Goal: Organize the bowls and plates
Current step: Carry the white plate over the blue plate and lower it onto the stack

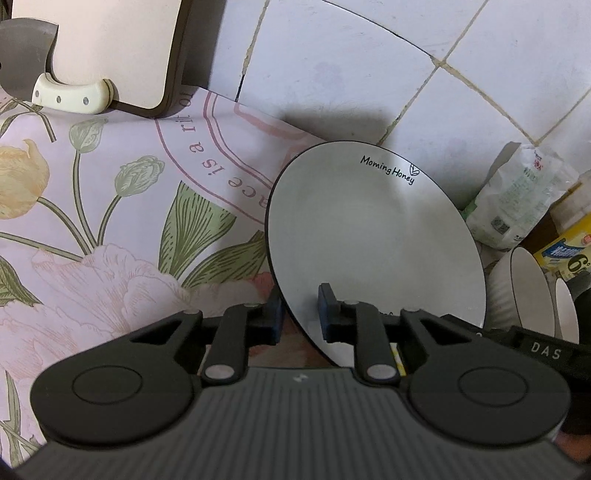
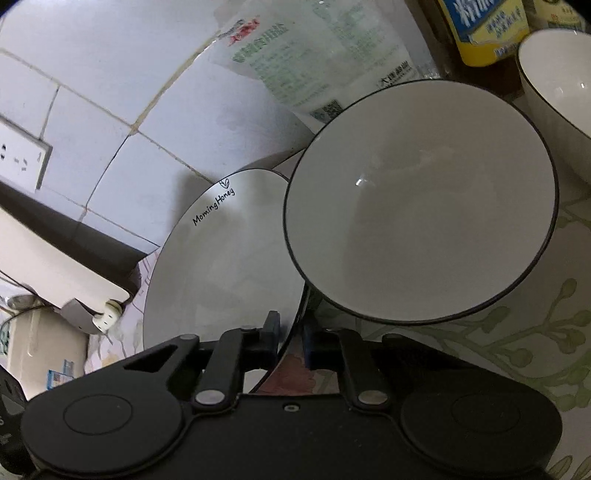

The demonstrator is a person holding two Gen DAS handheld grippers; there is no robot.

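A white plate with a thin black rim and the words "Morning Honey" lies on the floral cloth close to the tiled wall. My left gripper is shut on its near left rim, one blue pad above and one below. In the right wrist view the same plate has its right rim pinched by my right gripper, also shut. A white black-rimmed bowl stands just right of the plate, its rim overlapping the plate's edge in view. A second bowl sits further right.
A cream cutting board and a cleaver lean at the back left. A white bag and a yellow-labelled bottle stand against the wall behind the bowls. A wall socket is on the tiles.
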